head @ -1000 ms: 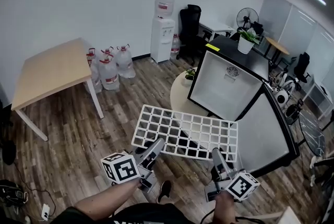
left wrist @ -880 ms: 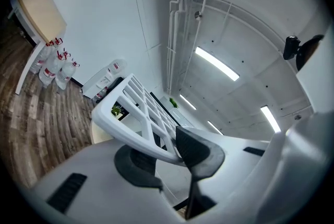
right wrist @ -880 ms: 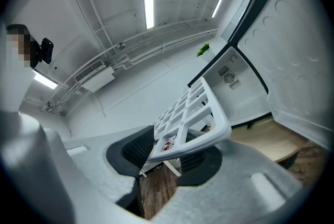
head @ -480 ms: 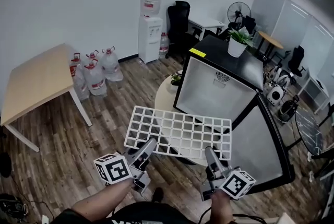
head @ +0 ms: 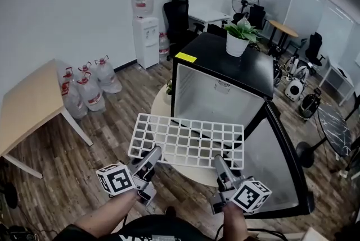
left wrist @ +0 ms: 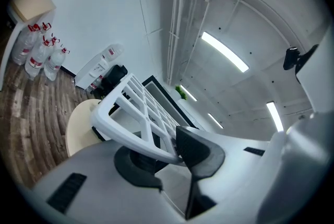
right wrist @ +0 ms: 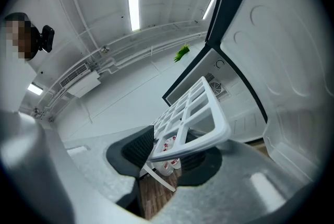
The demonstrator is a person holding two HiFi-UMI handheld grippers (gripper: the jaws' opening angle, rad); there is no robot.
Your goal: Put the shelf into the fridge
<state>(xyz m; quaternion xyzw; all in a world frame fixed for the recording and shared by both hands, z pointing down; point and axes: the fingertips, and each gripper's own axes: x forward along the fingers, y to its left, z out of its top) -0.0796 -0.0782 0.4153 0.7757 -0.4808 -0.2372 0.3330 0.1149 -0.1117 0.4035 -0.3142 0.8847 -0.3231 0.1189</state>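
Since a second ago the fridge (head: 225, 68) has grown larger and moved toward the middle of the head view, and the shelf's far edge now lies across the foot of its open front; earlier it was short of the cabinet.

Count: one shelf (head: 188, 141), white, open grid, held about level in the air. It rests on nothing but your two grippers.

- Left gripper (head: 151, 157): clamped on the shelf's near long edge, close to the near left corner. In the left gripper view the white rim (left wrist: 133, 124) sits between the two dark pads, both pressing on it.
- Right gripper (head: 219, 162): clamped on the same near edge, close to the near right corner. In the right gripper view the rim (right wrist: 198, 113) is pinched between the pads.

One fridge, black outside and white inside, with its one door (head: 275, 161) swung open to the right. The shelf is in front of the opening, not inside.

On the fridge top:
- one potted plant (head: 239, 37) toward the far edge
- one yellow label (head: 185, 58) at the front left corner

One round table (head: 160, 104) shows just left of the cabinet.

Floor, left: four water bottles (head: 84, 88) in a cluster beside one wooden table (head: 28, 105). One water dispenser (head: 147, 37) stands at the wall and carries one bottle.
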